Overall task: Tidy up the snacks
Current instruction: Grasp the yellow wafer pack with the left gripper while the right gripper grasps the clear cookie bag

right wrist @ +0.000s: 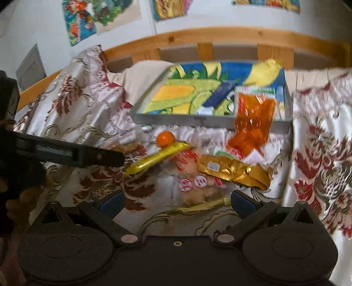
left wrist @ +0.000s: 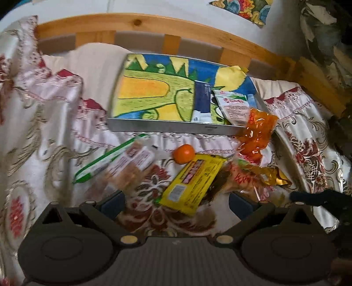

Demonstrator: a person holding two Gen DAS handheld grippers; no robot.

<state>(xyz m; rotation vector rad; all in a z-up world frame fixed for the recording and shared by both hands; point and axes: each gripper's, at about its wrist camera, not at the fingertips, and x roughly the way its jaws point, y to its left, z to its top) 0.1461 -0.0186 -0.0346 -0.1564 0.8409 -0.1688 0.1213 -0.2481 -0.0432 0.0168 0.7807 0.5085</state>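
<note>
Both my grippers, left and right, hang wide open, holding nothing. Nearest lies the yellow pack, light, crinkly and probably slippery; I'd pinch its near edge. Beyond, the orange could roll. The far tray has open room on its left; its rim needs clearing.

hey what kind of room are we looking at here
Most likely a bedroom: snacks lie on an embroidered satin bedspread, a slatted pine bed rail runs behind it, and colourful drawings hang on the white wall.
</note>
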